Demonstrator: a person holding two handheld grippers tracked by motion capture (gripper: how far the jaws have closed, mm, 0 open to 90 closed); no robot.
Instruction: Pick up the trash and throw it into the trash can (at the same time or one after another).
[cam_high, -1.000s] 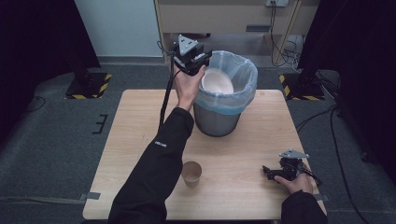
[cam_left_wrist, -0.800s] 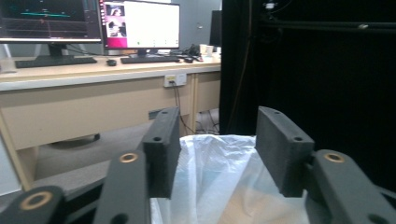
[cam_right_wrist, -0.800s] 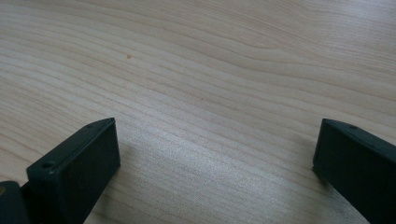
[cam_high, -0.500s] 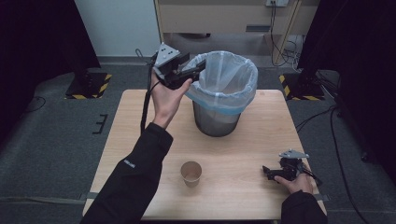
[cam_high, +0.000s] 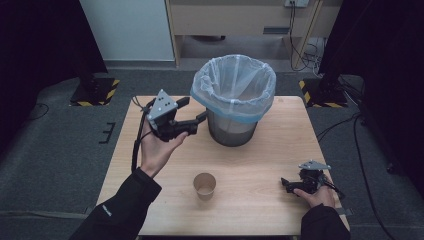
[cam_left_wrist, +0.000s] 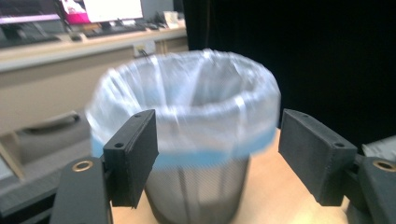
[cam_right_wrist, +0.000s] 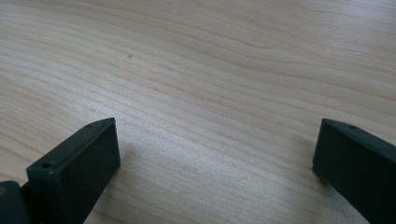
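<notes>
A dark mesh bin (cam_high: 231, 127) with a clear, blue-edged liner stands at the back of the wooden table (cam_high: 260, 170). My left gripper (cam_high: 195, 108) hovers to the left of the bin, pointing at it. Its jaws have just been opening and stand open with nothing between them. In the left gripper view the blurred bin (cam_left_wrist: 187, 98) shows beyond the left gripper (cam_left_wrist: 217, 128). A brown paper cup (cam_high: 204, 186) stands upright near the front middle. My right gripper (cam_high: 286, 183) rests at the front right, open over bare wood (cam_right_wrist: 187, 70), the right gripper (cam_right_wrist: 215, 140) empty.
The table's front edge lies just behind the cup and the right hand. Cables run across the floor at the back right. A cabinet and black stands with striped feet stand beyond the table.
The left gripper has moved from above the bin's mouth leftward and down, away from the bin. The pale thing at its jaws a second ago is gone from sight. The right gripper has kept still.
</notes>
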